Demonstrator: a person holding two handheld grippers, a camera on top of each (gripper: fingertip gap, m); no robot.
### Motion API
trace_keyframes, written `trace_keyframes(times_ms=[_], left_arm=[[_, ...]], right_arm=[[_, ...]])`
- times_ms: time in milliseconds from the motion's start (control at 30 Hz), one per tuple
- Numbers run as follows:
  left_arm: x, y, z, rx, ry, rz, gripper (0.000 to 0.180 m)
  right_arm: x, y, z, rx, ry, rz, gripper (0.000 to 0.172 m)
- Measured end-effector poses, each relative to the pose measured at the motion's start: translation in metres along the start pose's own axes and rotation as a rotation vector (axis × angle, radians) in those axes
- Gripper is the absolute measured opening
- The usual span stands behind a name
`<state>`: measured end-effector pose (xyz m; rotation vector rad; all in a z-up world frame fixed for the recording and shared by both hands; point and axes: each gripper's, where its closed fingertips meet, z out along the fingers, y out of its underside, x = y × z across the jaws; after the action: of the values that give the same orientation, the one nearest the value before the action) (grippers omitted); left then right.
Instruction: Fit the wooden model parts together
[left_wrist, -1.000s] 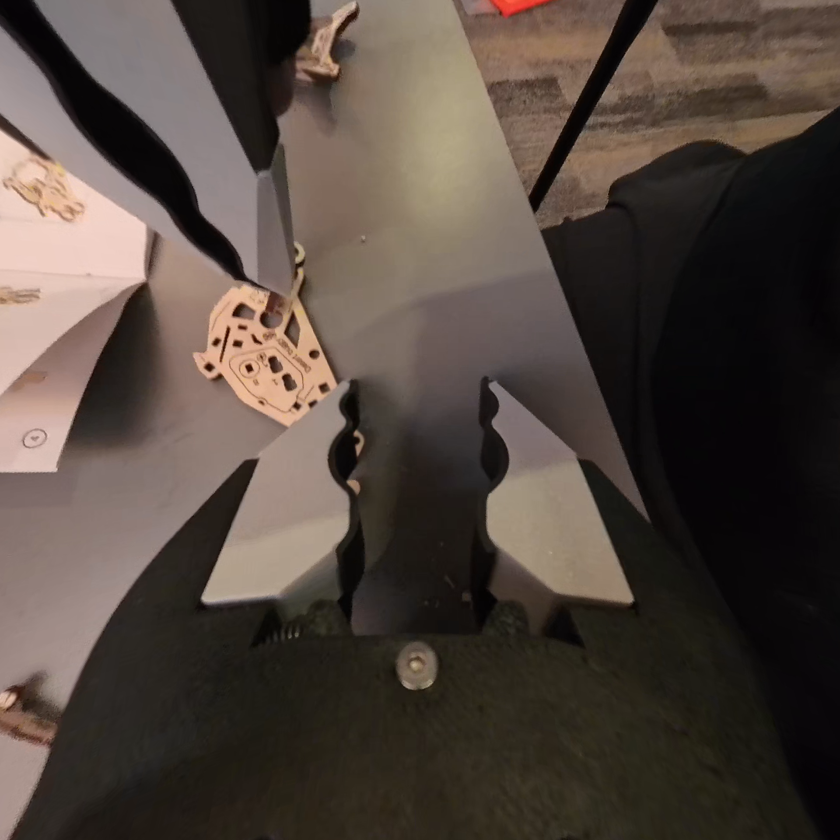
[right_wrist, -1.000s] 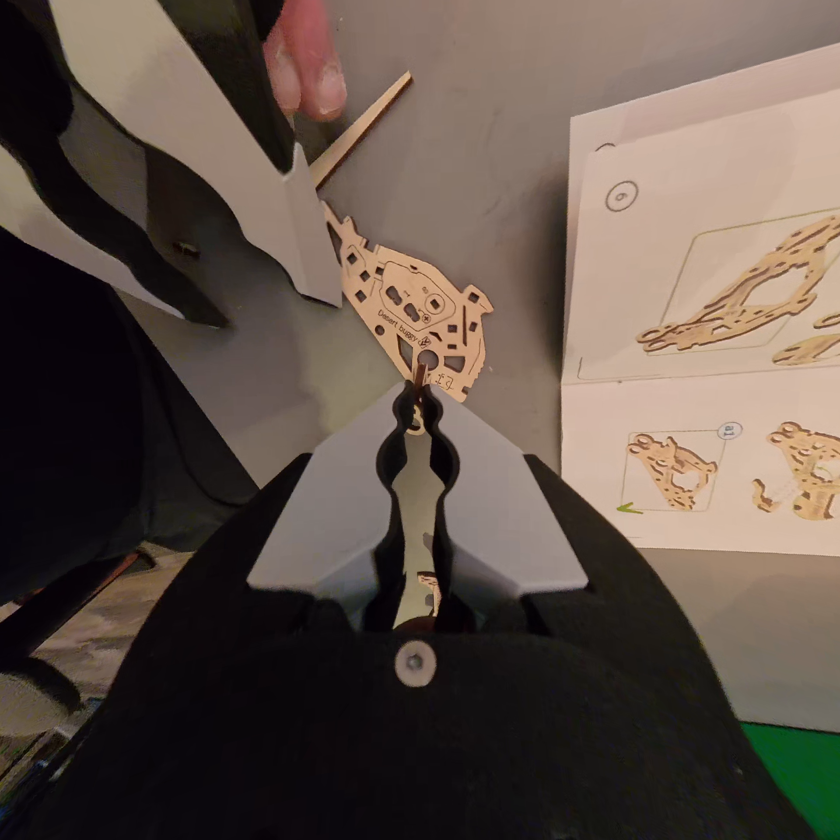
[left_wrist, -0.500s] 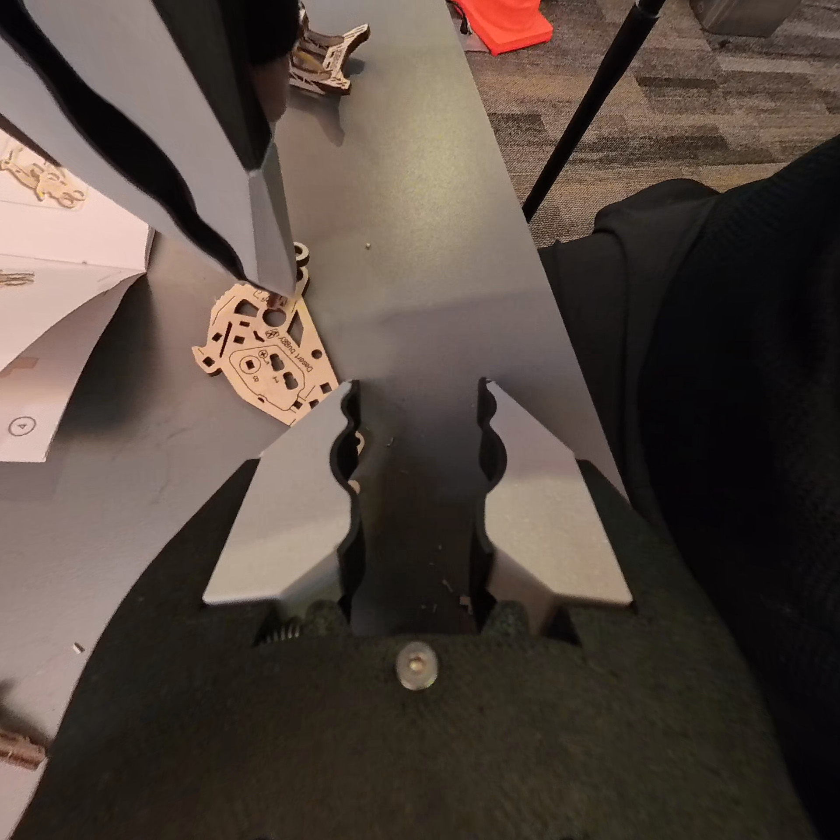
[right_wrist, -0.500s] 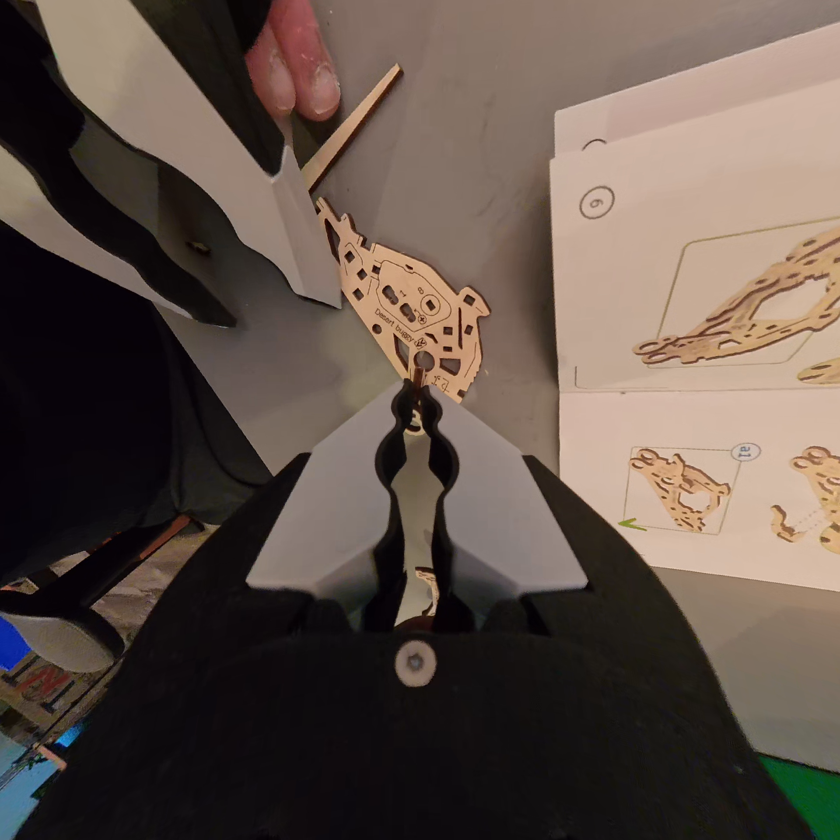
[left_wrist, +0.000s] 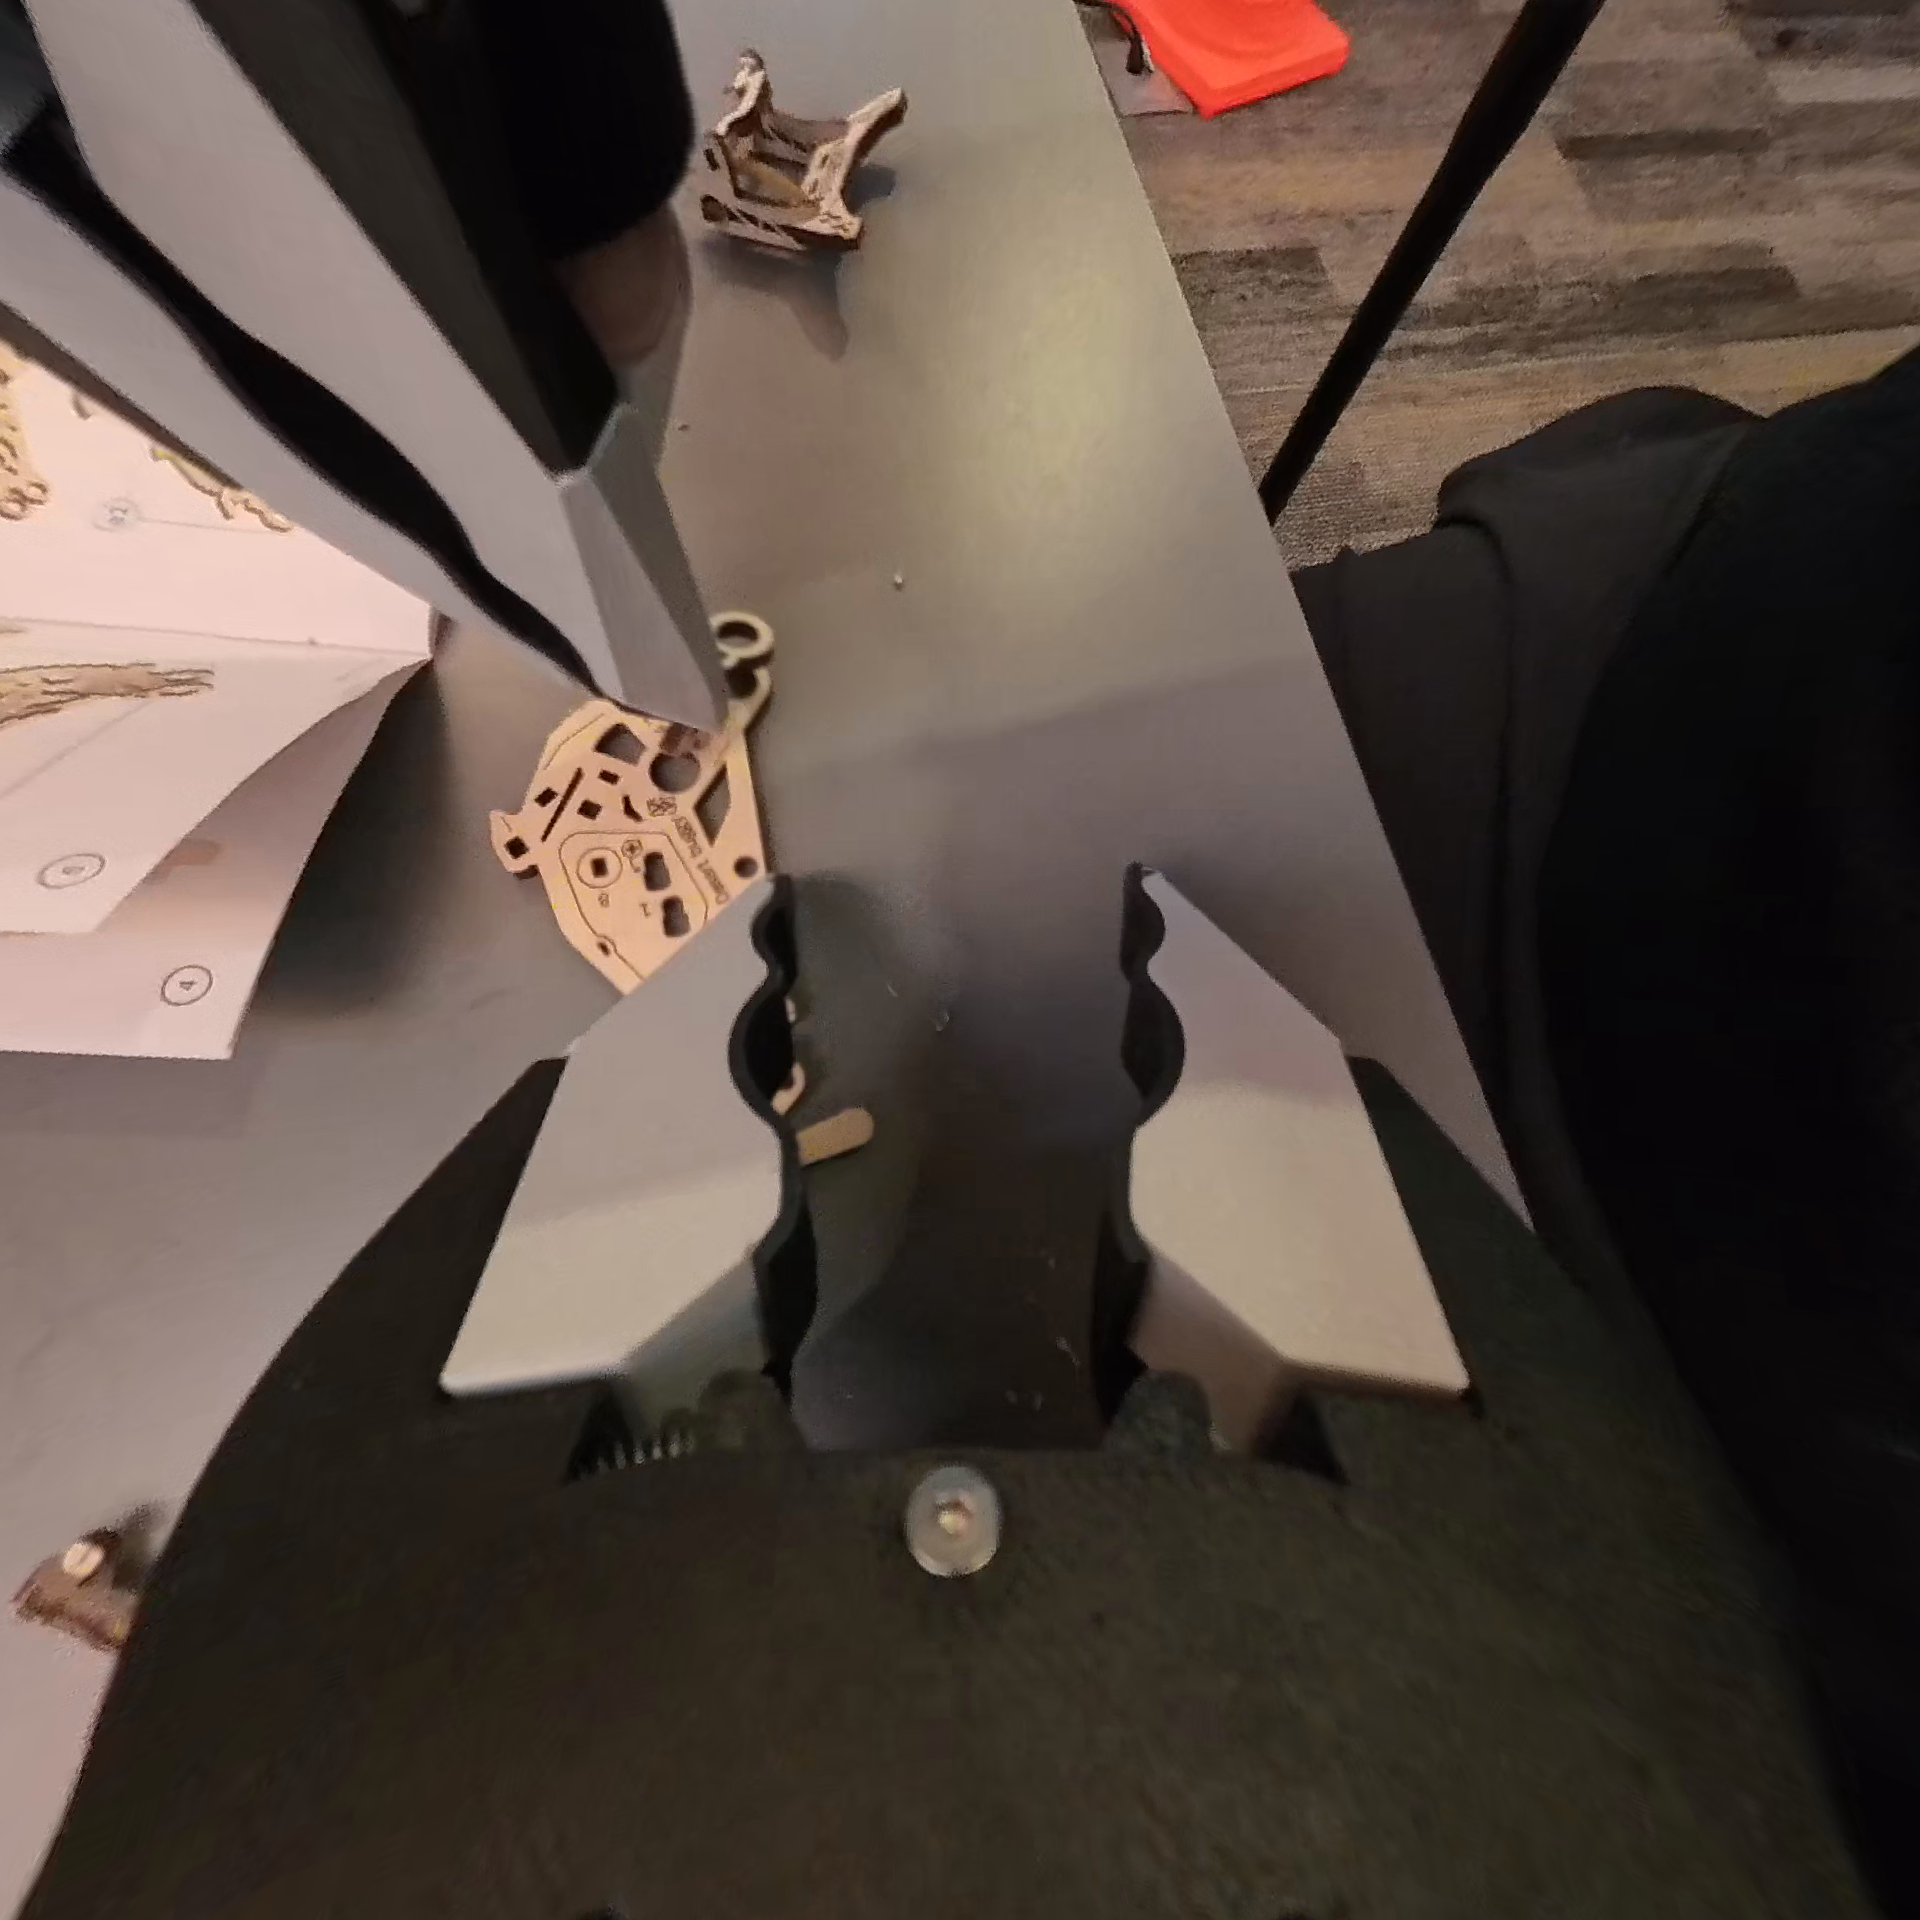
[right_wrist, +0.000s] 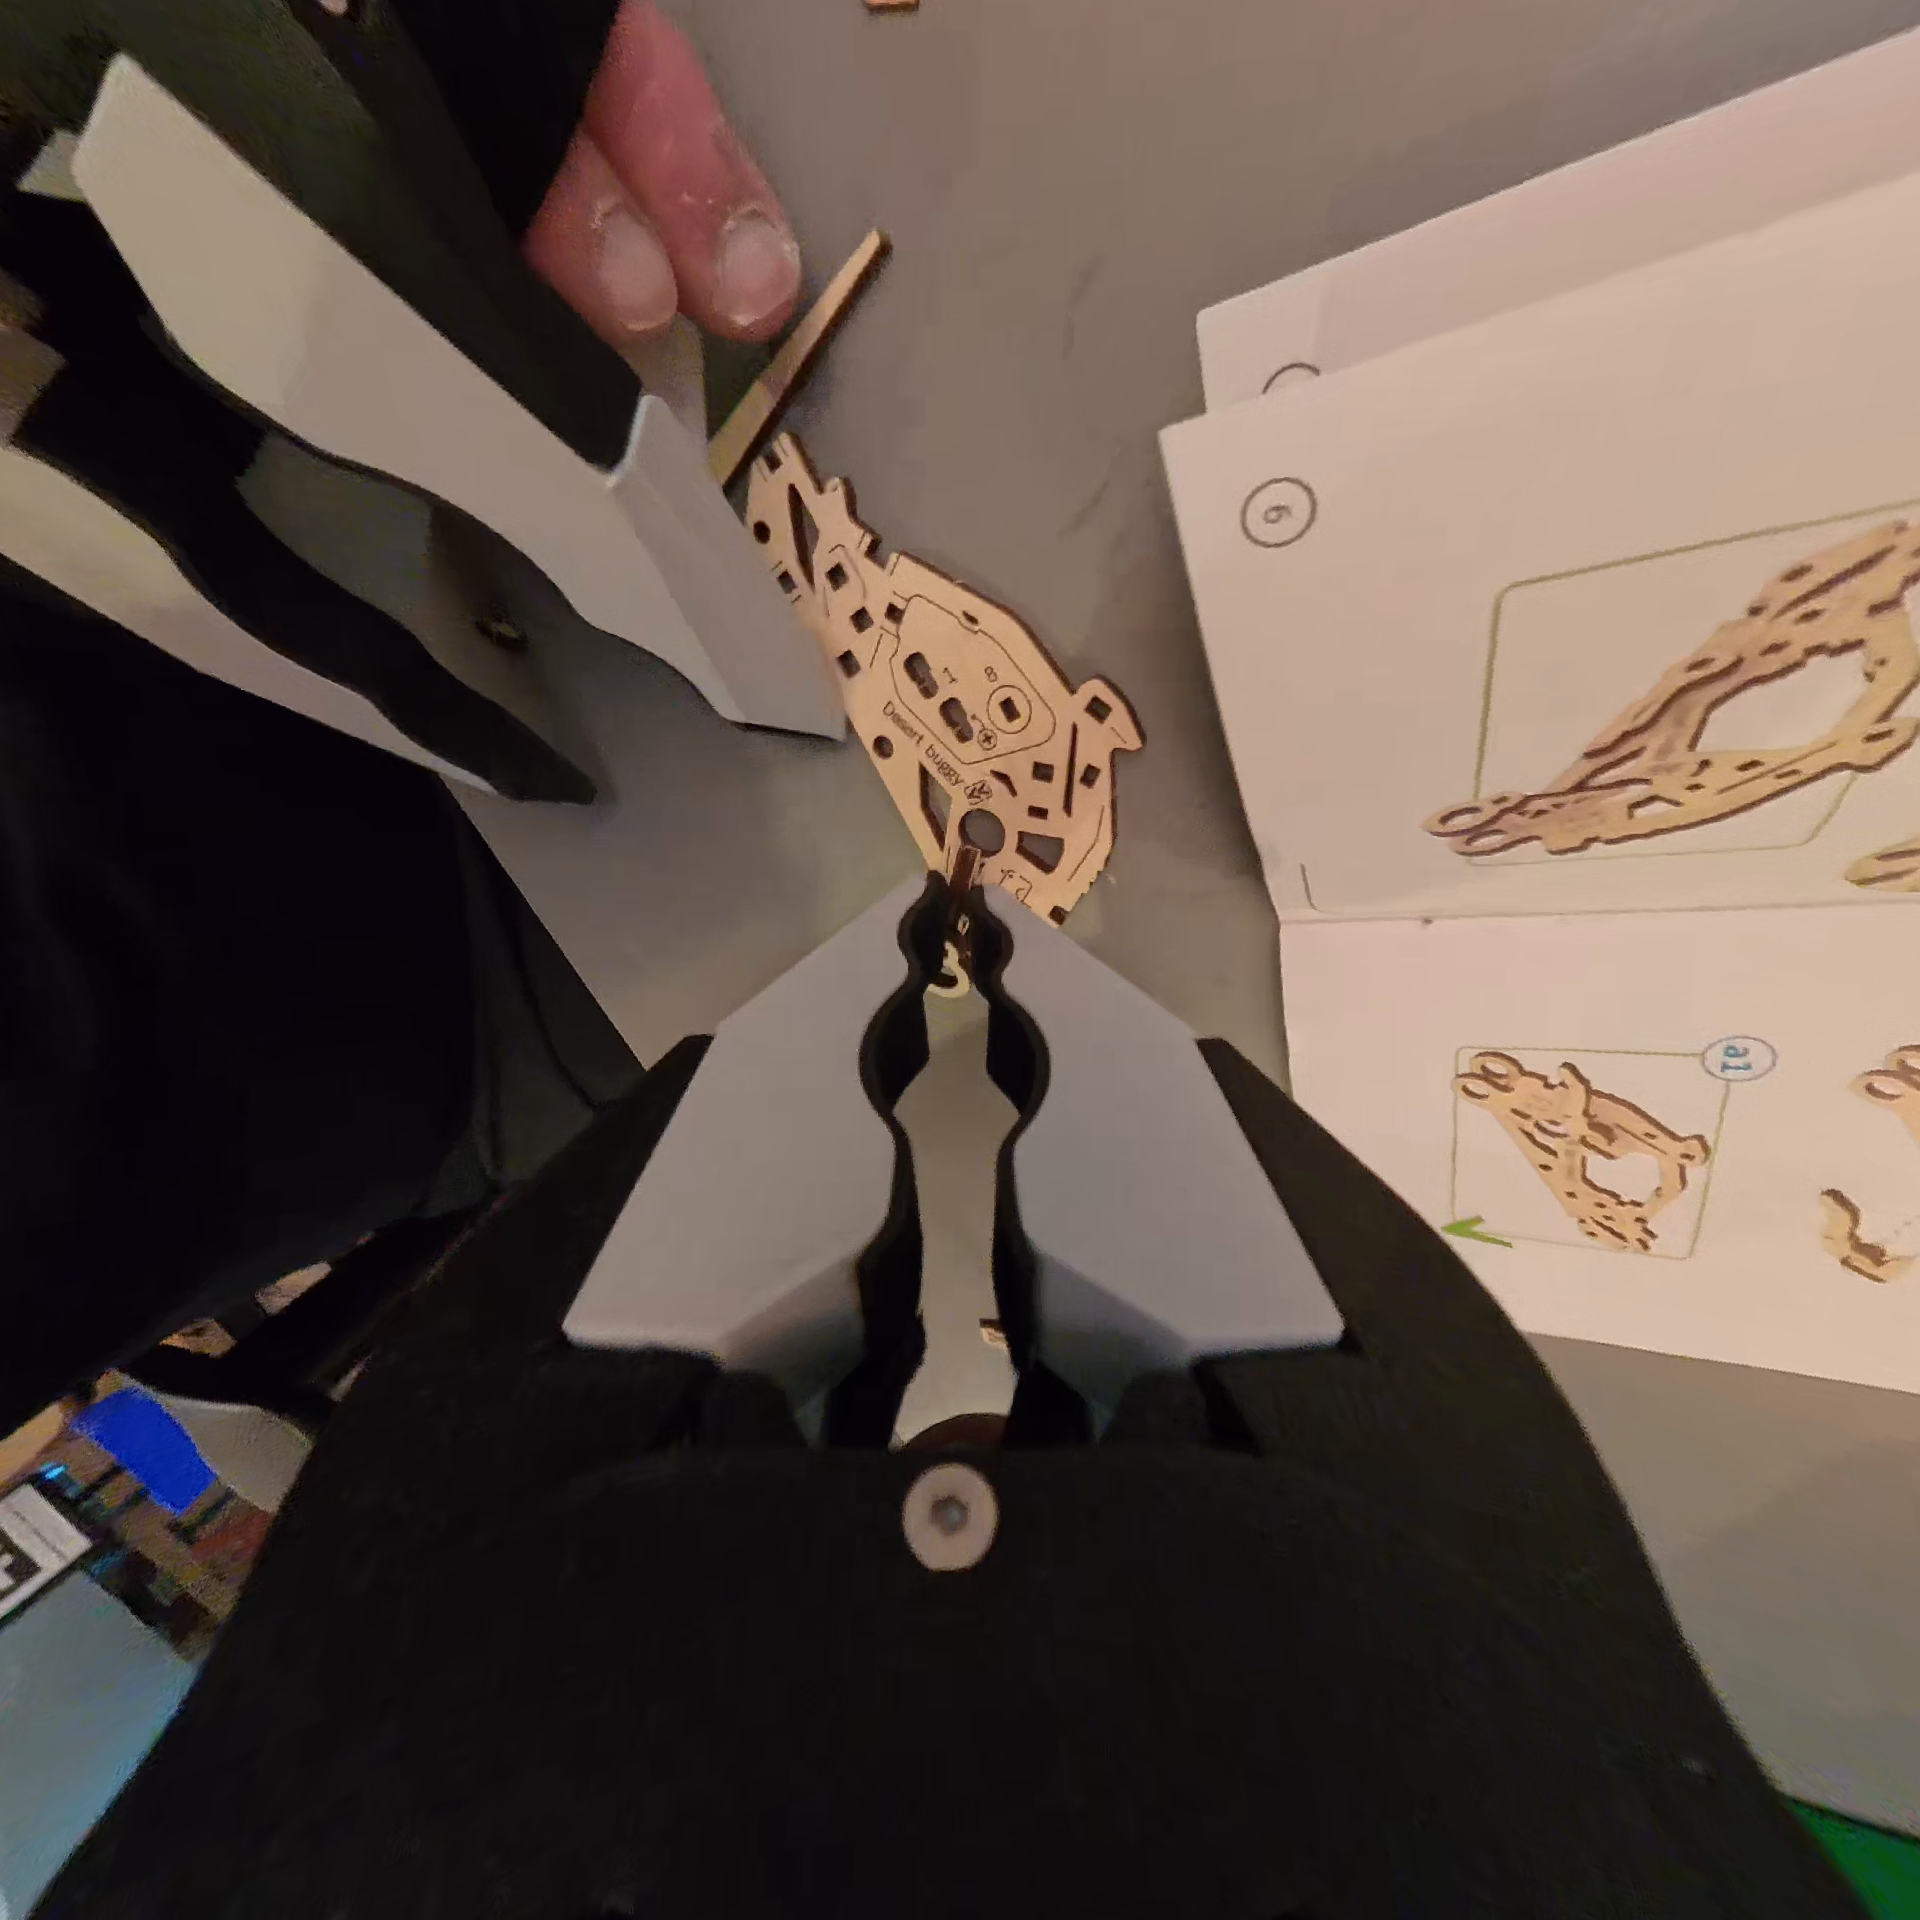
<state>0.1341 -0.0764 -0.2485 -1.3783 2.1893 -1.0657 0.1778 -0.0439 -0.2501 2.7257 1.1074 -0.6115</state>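
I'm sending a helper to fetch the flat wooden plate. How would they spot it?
On the grey table, left of the open instruction booklet, lies the flat wooden plate. Unlike the plain wooden strip nearby, it is pierced with many small cut-outs.

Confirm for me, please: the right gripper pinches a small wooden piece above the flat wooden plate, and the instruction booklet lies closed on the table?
Not quite: the instruction booklet lies open, its pictured pages showing in the right wrist view. The rest stands: the right gripper pinches a small wooden piece above the flat wooden plate.
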Motion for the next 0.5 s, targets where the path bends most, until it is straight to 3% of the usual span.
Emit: trace_keyframes(times_ms=[333,500], left_arm=[[-0.003,0.001,0.0,0.0,0.013,-0.05,0.063],[-0.01,-0.02,-0.011,0.119,-0.008,-0.072,0.064]], right_arm=[[0.001,-0.006,-0.002,0.071,-0.121,0.111,0.002],[0.0,-0.007,-0.002,0.083,-0.127,0.109,0.001]])
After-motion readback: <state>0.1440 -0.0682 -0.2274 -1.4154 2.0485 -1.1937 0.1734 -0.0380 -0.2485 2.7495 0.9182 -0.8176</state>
